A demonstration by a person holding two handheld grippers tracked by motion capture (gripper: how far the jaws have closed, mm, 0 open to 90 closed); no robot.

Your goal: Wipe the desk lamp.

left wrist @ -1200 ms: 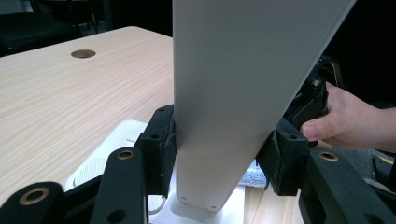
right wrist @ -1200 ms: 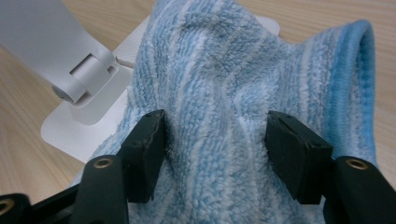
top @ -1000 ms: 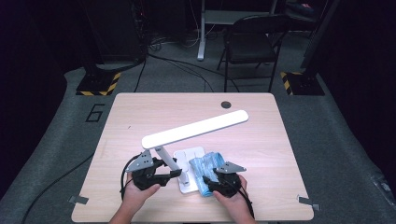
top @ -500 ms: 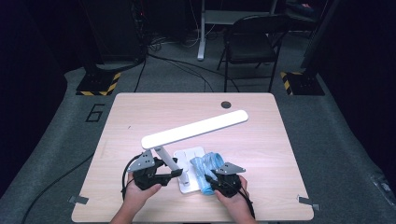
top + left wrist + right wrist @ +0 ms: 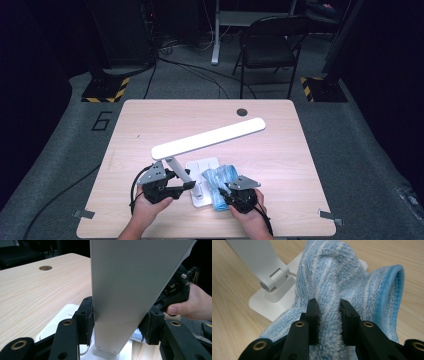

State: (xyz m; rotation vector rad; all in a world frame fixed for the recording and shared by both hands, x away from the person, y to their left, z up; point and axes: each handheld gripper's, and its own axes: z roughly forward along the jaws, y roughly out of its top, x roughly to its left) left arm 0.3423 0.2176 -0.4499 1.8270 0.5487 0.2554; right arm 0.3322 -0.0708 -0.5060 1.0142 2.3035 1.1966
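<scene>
**Lamp arm clamped on the left, blue cloth pinched on the right**

The light wooden worktop (image 5: 150, 130) carries everything, with a round cable hole (image 5: 242, 112) near its far edge. Behind it on the grey floor stands a folding chair (image 5: 270, 47).

A white desk lamp (image 5: 207, 138) sits near the front of the worktop, at its middle. Its long flat head slants from the near left up toward the far right, and its square base (image 5: 202, 172) lies flat on the wood. In the right gripper view the hinge where the arm meets the base is plain to see.

A blue-and-white striped terry cloth (image 5: 220, 179) lies bunched over the right part of the lamp base and onto the worktop beside it.

The left gripper (image 5: 186, 183) reaches in from the near left; in the left gripper view its fingers (image 5: 86, 317) are closed on the lamp's white arm, one on each side, just above the base.

The right gripper (image 5: 223, 191) comes in from the near right. Its fingers (image 5: 313, 315) have just been closing and now pinch a raised fold of the cloth between them.
</scene>
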